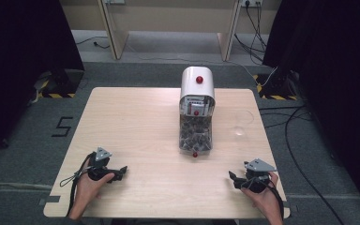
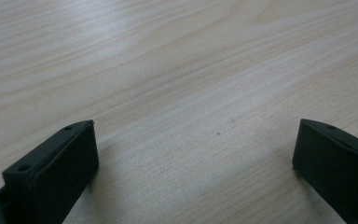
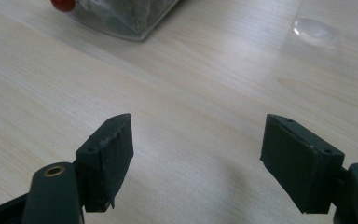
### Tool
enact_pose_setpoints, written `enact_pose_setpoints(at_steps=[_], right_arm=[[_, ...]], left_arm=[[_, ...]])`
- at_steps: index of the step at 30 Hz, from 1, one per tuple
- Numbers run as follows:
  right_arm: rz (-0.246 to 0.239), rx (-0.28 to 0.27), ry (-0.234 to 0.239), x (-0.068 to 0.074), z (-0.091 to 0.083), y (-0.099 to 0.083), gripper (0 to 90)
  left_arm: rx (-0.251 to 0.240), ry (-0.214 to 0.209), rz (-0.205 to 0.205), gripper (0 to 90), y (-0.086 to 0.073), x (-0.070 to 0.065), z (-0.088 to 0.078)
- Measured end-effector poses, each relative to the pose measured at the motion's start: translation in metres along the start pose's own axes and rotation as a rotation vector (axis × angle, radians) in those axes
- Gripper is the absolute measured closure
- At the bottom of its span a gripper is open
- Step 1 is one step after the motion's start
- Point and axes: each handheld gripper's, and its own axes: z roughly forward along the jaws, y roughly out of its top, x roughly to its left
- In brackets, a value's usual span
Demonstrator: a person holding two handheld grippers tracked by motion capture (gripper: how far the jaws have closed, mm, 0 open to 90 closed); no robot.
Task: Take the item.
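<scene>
The dispenser (image 1: 196, 112) stands mid-table, well apart from both grippers (left (image 1: 120, 172), right (image 1: 234, 179)), fingers spread wide, empty.

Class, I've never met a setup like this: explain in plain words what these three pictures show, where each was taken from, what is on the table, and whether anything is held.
A person sits at a wooden table with a hand-held gripper in each hand. The high view looks down from above: left gripper, right gripper. The other two pictures come from cameras riding on each gripper, looking along its black jaws. On the table stand a white-topped dispenser with a clear container of dark pieces, and a clear glass. Both jaws stand open; nothing is held.
</scene>
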Motion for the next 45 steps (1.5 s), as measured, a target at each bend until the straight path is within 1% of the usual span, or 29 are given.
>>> enact_pose_setpoints(at_steps=[3,4,5,8,9,10,11,12,13,14,16,19,23,24,26,31,34,38,39,45], right_arm=[[-0.004,-0.022,-0.004,0.000,-0.001,0.007,26.7],[-0.004,-0.022,-0.004,0.000,-0.001,0.007,26.7],[-0.008,-0.031,-0.006,0.001,-0.002,0.010,27.2],[-0.016,-0.041,-0.006,0.001,-0.003,0.014,27.6],[-0.019,-0.051,-0.011,0.001,-0.005,0.019,28.3],[-0.019,-0.051,-0.011,0.001,-0.005,0.019,28.3],[-0.023,-0.065,-0.010,0.001,-0.007,0.023,28.6],[-0.023,-0.065,-0.010,0.001,-0.007,0.023,28.6],[-0.020,-0.082,-0.005,0.001,-0.009,0.028,29.3],[-0.020,-0.082,-0.005,0.001,-0.009,0.028,29.3],[-0.017,-0.101,0.000,0.000,-0.012,0.033,30.2],[-0.017,-0.112,-0.005,0.000,-0.012,0.038,31.0],[-0.025,-0.124,0.000,0.000,-0.011,0.044,32.5],[-0.028,-0.134,0.003,0.002,-0.010,0.049,33.4],[-0.031,-0.140,0.006,0.003,-0.010,0.051,33.9],[-0.055,-0.160,0.030,0.011,-0.004,0.064,36.4],[-0.080,-0.172,0.048,0.017,0.001,0.073,38.7],[-0.094,-0.183,0.060,0.022,0.007,0.081,40.8],[-0.105,-0.187,0.068,0.024,0.010,0.085,42.4],[-0.116,-0.186,0.079,0.027,0.018,0.091,44.3]], left_arm=[[0.000,0.000,0.000,0.0,0.000,0.000,0.000],[0.000,0.000,0.000,0.0,0.000,0.000,0.000],[0.000,0.000,0.000,0.0,0.000,0.000,0.000],[0.000,0.000,0.000,0.0,0.000,0.000,0.000],[0.000,0.000,0.000,0.0,0.000,0.000,0.000],[0.000,0.000,0.000,0.0,0.000,0.000,0.000],[0.000,0.000,0.000,0.0,0.000,0.000,0.000],[0.000,0.000,0.000,0.0,0.000,0.000,0.000],[0.000,0.000,0.000,0.0,0.000,0.000,0.000],[0.000,0.000,0.000,0.0,0.000,0.000,0.000],[0.000,0.000,0.000,0.0,0.000,0.000,0.000],[0.000,0.000,0.000,0.0,0.000,0.000,0.000],[0.000,0.000,0.000,0.0,0.000,0.000,0.000],[0.000,0.000,0.000,0.0,0.000,0.000,0.000],[0.000,0.000,0.000,0.0,0.000,0.000,0.000],[0.000,0.000,0.000,0.0,0.000,0.000,0.000],[0.000,0.000,0.000,0.0,0.000,0.000,0.000],[0.000,0.000,0.000,0.0,0.000,0.000,0.000],[0.000,0.000,0.000,0.0,0.000,0.000,0.000],[0.000,0.000,0.000,0.0,0.000,0.000,0.000]])
